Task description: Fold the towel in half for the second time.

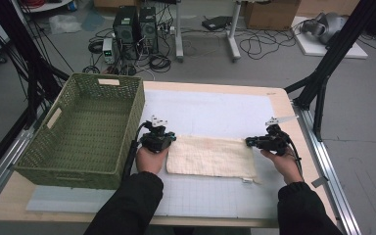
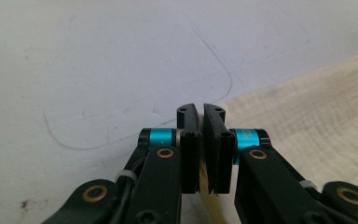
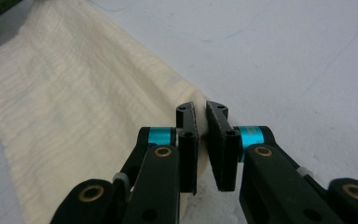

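Cream cloth (image 1: 210, 156) lies flat as a long folded strip on the pale mat (image 1: 210, 110) that covers the table (image 1: 284, 105), stretched crosswise between the two hands. Left gripper (image 1: 170, 139) sits at the cloth's far left corner; in the left gripper view (image 2: 201, 112) its jaws stand nearly together, and a thin cloth edge runs into the narrow gap between the pads, so it is clamped on that corner. Left hand (image 1: 151, 157) is just beside the cloth's left short edge. Right gripper (image 1: 249, 142) sits at the cloth's far right corner; in the right gripper view (image 3: 200, 112) the jaws are drawn close with the corner's fold pinched between them, the cloth (image 3: 74, 116) running away to the left of the jaws. Right hand (image 1: 281, 159) is just beside the cloth's right short edge. A small tag (image 1: 247, 180) shows at the cloth's near right corner. Green woven basket (image 1: 85, 125) stands left of the cloth, near it, its right wall close to the left gripper. Both sleeves are dark.
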Action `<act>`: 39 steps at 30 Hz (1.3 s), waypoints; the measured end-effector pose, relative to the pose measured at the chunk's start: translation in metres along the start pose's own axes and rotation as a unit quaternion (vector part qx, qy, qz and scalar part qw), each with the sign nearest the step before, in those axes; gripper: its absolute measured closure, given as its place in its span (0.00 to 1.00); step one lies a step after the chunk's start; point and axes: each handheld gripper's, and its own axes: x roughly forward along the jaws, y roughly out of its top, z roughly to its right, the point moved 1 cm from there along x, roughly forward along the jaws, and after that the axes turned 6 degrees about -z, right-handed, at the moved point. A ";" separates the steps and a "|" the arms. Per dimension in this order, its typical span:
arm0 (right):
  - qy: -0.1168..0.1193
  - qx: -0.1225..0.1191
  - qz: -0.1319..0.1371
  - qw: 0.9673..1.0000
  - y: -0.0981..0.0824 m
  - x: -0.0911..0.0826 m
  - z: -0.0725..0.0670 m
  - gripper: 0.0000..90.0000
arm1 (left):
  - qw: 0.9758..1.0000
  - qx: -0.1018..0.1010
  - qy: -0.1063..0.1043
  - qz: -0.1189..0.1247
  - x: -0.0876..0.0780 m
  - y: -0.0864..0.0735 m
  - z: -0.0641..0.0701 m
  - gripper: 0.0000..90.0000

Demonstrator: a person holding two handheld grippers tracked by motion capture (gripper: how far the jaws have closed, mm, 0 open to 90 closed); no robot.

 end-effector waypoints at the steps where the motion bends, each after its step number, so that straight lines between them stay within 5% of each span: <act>1: 0.002 -0.001 0.005 1.000 -0.002 -0.003 -0.002 0.92 | 1.000 0.001 -0.003 0.004 -0.003 0.000 0.001 0.94; 8: 0.015 -0.015 0.034 0.999 -0.016 -0.022 -0.017 0.92 | 0.999 0.021 -0.020 0.033 -0.025 -0.006 0.012 0.94; 13: 0.021 -0.029 0.045 0.998 -0.024 -0.032 -0.029 0.92 | 0.998 0.045 -0.033 0.027 -0.037 -0.019 0.020 0.94; 24: 0.029 -0.055 0.002 0.998 -0.057 -0.029 -0.051 0.92 | 0.996 0.056 -0.071 -0.005 -0.048 -0.054 0.029 0.92; 28: 0.042 -0.043 0.001 0.998 -0.064 -0.029 -0.051 0.86 | 0.995 0.057 -0.085 -0.013 -0.052 -0.056 0.030 0.87; 34: 0.049 -0.033 0.040 0.997 -0.058 -0.046 -0.050 0.66 | 0.994 0.049 -0.102 -0.006 -0.064 -0.050 0.029 0.71; 39: 0.050 -0.032 0.061 0.996 -0.046 -0.051 -0.051 0.68 | 0.994 0.054 -0.097 -0.001 -0.064 -0.043 0.031 0.70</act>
